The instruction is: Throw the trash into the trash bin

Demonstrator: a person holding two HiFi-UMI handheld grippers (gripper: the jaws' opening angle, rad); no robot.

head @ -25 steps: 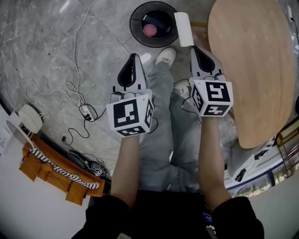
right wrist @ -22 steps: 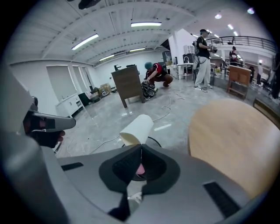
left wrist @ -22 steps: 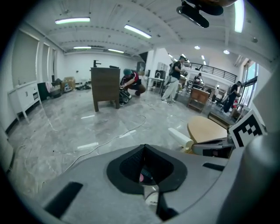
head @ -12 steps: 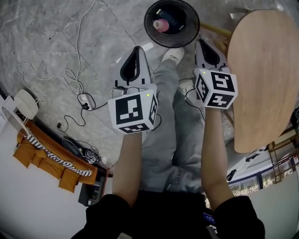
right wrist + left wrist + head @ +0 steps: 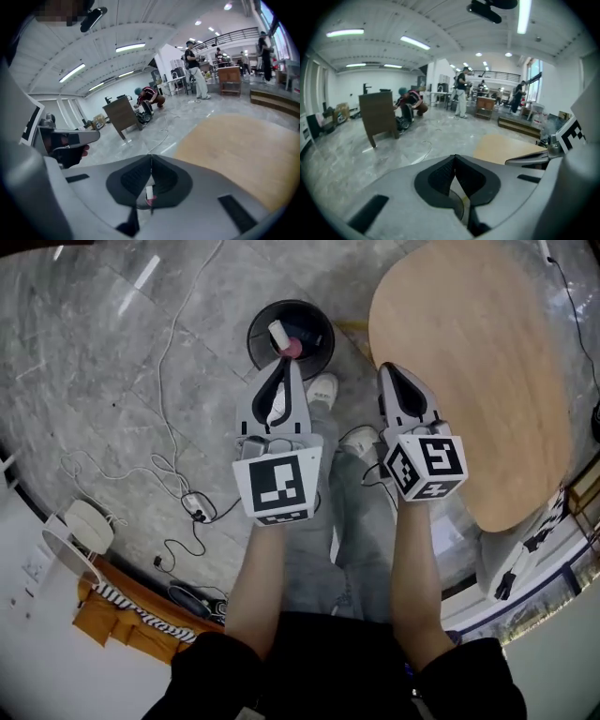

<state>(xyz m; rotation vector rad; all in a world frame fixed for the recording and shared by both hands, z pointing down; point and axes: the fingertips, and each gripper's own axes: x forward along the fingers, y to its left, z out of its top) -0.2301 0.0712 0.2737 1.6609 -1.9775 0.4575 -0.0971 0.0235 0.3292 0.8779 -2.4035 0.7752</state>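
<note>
The black round trash bin [image 5: 317, 326] stands on the grey floor ahead of the person's feet. Inside it lie a white roll [image 5: 279, 334] and a pink piece [image 5: 294, 350]. My left gripper [image 5: 281, 367] hangs just on the near side of the bin's rim, jaws shut and empty; its tips [image 5: 454, 157] meet in the left gripper view. My right gripper [image 5: 386, 369] is to the right of the bin, beside the table's edge, also shut with nothing in it [image 5: 151, 156]. Through the gap under its jaws the white roll [image 5: 148, 192] shows.
A round wooden table [image 5: 478, 381] fills the right side, close to my right gripper. The person's shoes [image 5: 323, 388] are just below the bin. Cables [image 5: 173, 418] and a power strip [image 5: 197, 509] lie on the floor at left. People work far off [image 5: 461, 91].
A second ago my right gripper held the white roll above the bin; now the roll lies in the bin and the gripper is empty. Both grippers have risen and drawn back.
</note>
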